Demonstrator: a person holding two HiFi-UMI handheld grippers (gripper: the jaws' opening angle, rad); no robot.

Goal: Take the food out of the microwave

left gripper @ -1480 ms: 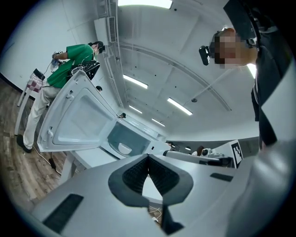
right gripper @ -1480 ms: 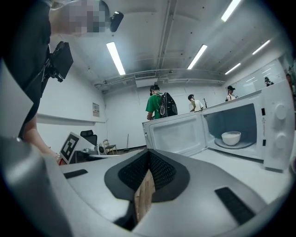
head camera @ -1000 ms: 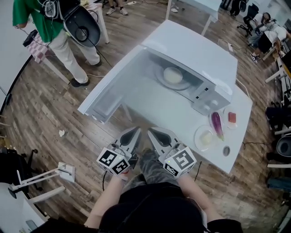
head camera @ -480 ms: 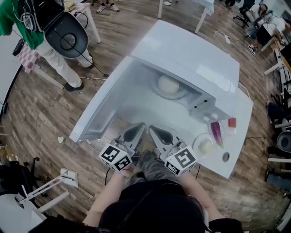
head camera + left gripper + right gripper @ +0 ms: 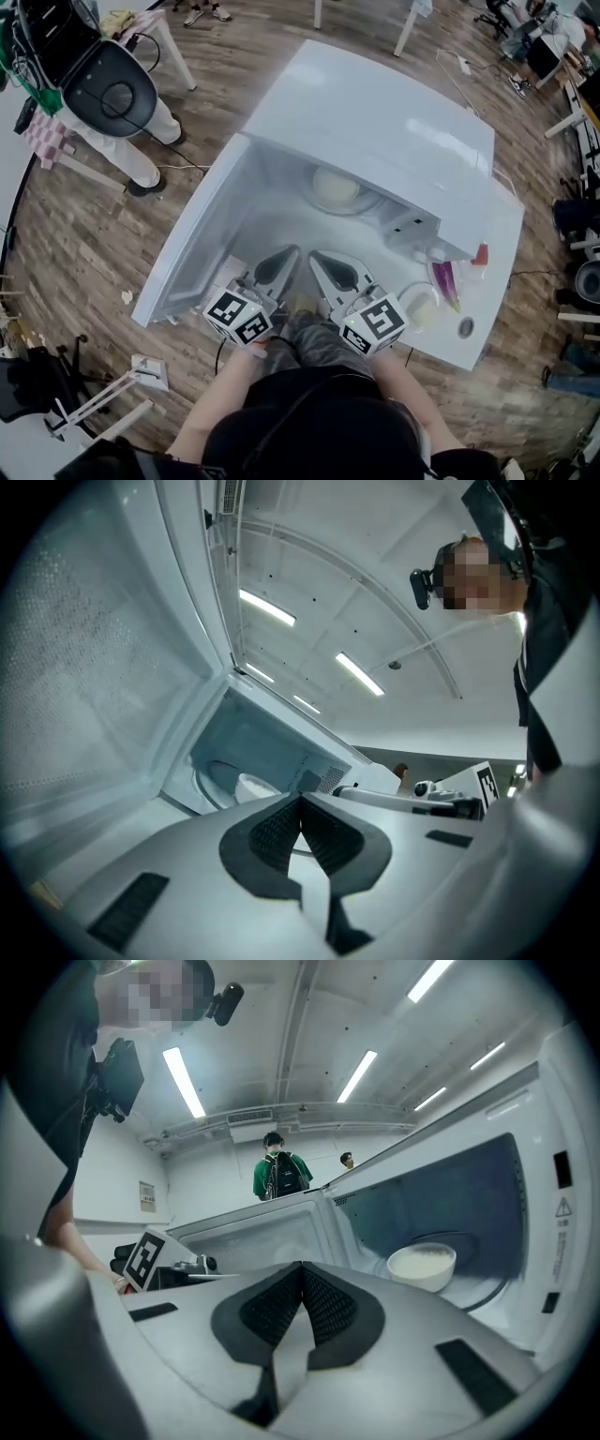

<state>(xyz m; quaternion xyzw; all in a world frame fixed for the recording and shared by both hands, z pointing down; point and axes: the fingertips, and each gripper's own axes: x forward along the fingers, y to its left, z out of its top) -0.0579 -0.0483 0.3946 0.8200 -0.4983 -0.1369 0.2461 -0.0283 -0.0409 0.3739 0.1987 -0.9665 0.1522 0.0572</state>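
Two pairs of jaws, both pressed together and empty: the left gripper (image 5: 284, 258) and right gripper (image 5: 322, 261) sit side by side at the mouth of the microwave (image 5: 375, 112). Its door (image 5: 192, 248) hangs wide at 9 o'clock, so the opening step looks done. The bowl of food (image 5: 335, 186) rests on the turntable inside, at 12 o'clock from the jaws and well apart from them. Reaching in, gripping the bowl and carrying it to the bench (image 5: 502, 281) all remain.
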